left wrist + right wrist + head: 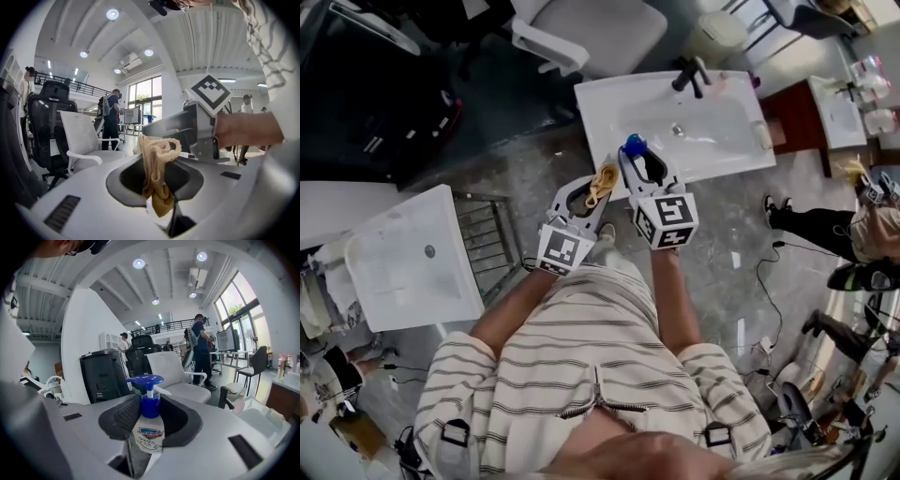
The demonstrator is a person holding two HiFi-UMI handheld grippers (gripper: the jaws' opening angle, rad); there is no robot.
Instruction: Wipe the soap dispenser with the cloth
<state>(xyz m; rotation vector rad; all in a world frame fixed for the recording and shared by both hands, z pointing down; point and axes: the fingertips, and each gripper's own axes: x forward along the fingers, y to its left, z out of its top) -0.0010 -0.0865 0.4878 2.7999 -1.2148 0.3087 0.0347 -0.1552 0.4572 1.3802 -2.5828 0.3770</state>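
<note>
A white washbasin with a black faucet stands ahead, with a white office chair beyond it. A second basin sits to the left, beside a wire rack. A person stands near the windows.

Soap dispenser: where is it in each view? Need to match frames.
Head view: soap dispenser just above centre, in the right gripper, at the sink edge.
Left gripper view: not in it.
Right gripper view: low centre, between the jaws.
Shared landmark: white chair, in all three.
</note>
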